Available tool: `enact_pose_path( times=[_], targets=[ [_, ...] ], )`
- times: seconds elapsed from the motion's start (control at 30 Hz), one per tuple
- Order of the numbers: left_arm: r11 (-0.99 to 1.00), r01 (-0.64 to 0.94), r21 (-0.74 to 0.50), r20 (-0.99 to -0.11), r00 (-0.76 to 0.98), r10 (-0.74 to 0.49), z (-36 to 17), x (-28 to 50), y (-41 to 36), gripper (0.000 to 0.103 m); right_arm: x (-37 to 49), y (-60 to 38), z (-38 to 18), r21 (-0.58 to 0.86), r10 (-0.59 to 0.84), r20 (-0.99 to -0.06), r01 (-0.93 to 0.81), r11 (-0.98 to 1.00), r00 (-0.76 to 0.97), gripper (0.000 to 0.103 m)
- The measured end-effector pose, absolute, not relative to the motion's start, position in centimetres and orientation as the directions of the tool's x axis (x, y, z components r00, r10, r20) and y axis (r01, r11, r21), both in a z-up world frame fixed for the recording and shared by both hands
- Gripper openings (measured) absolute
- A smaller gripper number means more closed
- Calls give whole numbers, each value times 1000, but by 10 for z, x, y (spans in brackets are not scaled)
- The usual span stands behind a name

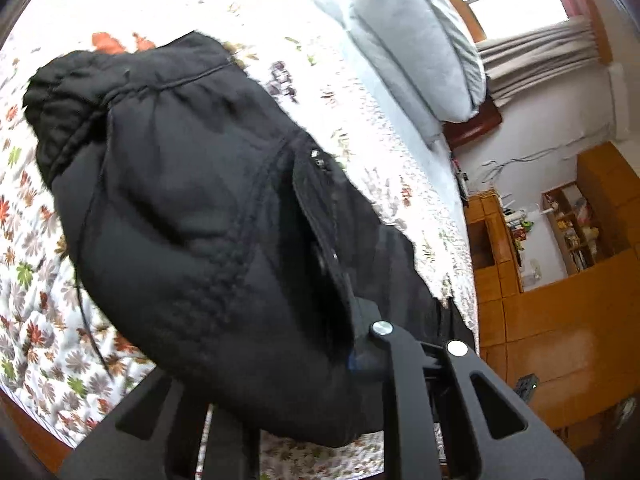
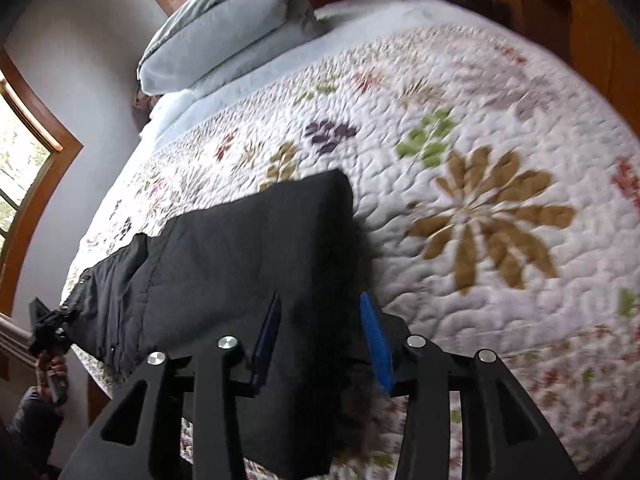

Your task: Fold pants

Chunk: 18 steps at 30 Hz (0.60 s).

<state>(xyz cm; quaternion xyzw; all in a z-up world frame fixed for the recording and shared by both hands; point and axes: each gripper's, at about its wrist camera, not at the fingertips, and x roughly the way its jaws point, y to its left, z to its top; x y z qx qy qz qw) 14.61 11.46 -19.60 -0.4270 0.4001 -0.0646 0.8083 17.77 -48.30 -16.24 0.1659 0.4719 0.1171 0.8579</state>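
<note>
The black pants (image 1: pixel 192 200) hang bunched and lifted in front of the left wrist camera, waistband at the upper left and a zip pocket near the middle. My left gripper (image 1: pixel 344 348) is shut on this cloth, which drapes over its fingers so that only one blue pad (image 1: pixel 354 360) peeks out. In the right wrist view the pants (image 2: pixel 240 260) stretch across the flowered quilt, pulled leftward to the left gripper (image 2: pixel 52 320) held by a hand at the bed's edge. My right gripper (image 2: pixel 320 340) stands open, with a folded edge and its fuzzy lining lying between the blue pads (image 2: pixel 374 344).
The flowered quilt (image 2: pixel 480 160) covers the bed, with grey pillows (image 2: pixel 224 28) stacked at its head. Windows (image 2: pixel 24 160) line the wall beside the bed. Wooden cabinets and shelves (image 1: pixel 560 320) stand beyond the bed's far side, under a curtain (image 1: pixel 540 52).
</note>
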Motion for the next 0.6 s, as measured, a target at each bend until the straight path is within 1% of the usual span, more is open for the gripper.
enact_pose_path(
  times=[0.13, 0.27, 0.6],
  targets=[
    [625, -177, -761, -544, 698, -466, -174, 146, 99, 14, 167, -486, -148, 431, 395, -735, -70, 900, 551, 43],
    [664, -107, -740, -525, 709, -470, -151, 148, 78, 15, 166, -476, -140, 440, 426, -722, -112, 891, 545, 43],
    [725, 61, -686, -482, 708, -516, -108, 155, 10, 19, 162, -444, -156, 456, 483, -731, -183, 871, 482, 43]
  ],
)
